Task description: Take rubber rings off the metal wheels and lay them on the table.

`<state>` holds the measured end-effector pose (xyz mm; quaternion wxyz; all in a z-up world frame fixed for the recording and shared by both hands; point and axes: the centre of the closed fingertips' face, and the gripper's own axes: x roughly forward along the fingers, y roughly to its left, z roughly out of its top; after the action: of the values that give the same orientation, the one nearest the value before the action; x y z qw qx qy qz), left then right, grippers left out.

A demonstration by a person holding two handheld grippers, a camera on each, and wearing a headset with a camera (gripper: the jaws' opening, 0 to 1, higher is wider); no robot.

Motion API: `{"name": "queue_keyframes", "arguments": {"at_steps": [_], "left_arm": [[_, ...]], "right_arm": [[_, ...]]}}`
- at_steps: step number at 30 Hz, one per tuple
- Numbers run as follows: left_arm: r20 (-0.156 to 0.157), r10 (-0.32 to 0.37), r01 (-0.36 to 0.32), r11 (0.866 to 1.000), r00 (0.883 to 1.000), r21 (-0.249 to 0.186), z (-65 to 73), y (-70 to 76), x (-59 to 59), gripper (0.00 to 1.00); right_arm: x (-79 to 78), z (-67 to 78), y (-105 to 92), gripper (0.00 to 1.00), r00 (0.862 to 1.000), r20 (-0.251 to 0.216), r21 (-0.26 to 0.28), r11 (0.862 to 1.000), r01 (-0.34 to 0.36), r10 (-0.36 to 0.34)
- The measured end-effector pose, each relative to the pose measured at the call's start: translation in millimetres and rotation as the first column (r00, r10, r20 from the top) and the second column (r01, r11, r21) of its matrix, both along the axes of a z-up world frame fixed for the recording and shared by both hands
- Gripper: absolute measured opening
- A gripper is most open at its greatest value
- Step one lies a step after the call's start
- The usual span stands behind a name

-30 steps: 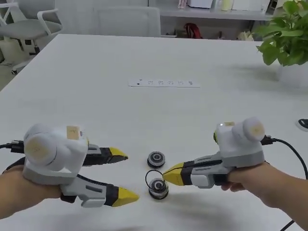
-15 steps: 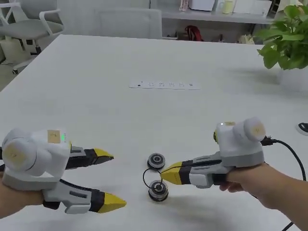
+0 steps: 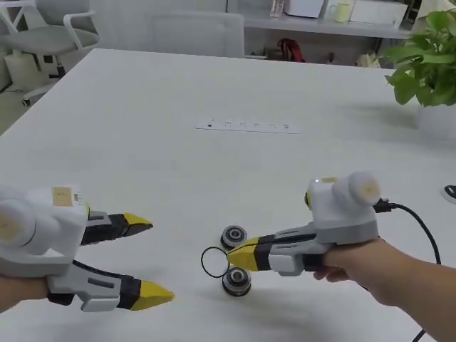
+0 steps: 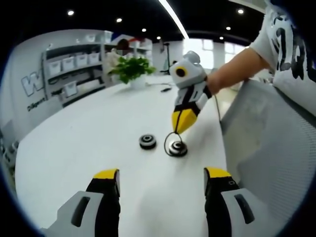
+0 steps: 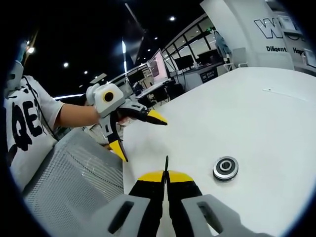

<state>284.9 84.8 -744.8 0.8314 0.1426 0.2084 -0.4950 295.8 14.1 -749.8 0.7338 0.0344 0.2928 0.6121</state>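
Left tool (image 3: 157, 258) has pulled back, jaws wide, empty.
Right tool (image 3: 231, 258), pressed together, pinches the rubber ring (image 3: 214, 261) at ten o'clock of the near wheel (image 3: 236, 281) on the desk (image 3: 214, 171).

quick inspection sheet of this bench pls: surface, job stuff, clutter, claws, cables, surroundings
surface: white table, no spills or marks seen
job's things: two metal wheels close together, far wheel and near wheel; one rubber ring off the wheels, beside them
clutter: power strip mid-table; dark object at the right edge, cut off, cannot tell what
grippers: left claw open, holding nothing, apart from the wheels; right claw shut on the rubber ring
cables: black cable from the back of the right gripper
surroundings: potted plant, office chair, shelves behind
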Motion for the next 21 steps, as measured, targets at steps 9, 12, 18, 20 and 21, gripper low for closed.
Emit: {"name": "queue_keyframes", "arguments": {"at_steps": [9,12,18,20,21], "left_arm": [[-0.002,0.02,-0.02,1.0,1.0,0.004,-1.2,10.0,-0.6,0.71],[-0.004,0.022,-0.022,1.0,1.0,0.009,-2.6,11.8,-1.4,0.71],[-0.007,0.022,-0.021,1.0,1.0,0.015,-3.9,13.4,-2.4,0.71],[-0.006,0.024,-0.024,1.0,1.0,0.014,-3.4,13.6,-1.8,0.71],[-0.007,0.025,-0.025,1.0,1.0,0.014,-3.3,13.6,-1.5,0.71]], "right_arm": [[-4.9,-4.4,15.3,0.0,1.0,-0.004,-0.008,1.0,-0.029,0.029],[-7.9,-8.4,20.5,0.0,0.999,-0.007,-0.015,0.999,-0.042,0.042],[-14.7,-14.2,30.1,0.0,0.997,-0.019,-0.021,0.997,-0.069,0.068],[-16.8,-16.7,32.7,0.0,0.997,-0.023,-0.025,0.997,-0.076,0.075],[-18.0,-18.5,34.2,0.0,0.997,-0.026,-0.028,0.996,-0.08,0.079]]}}
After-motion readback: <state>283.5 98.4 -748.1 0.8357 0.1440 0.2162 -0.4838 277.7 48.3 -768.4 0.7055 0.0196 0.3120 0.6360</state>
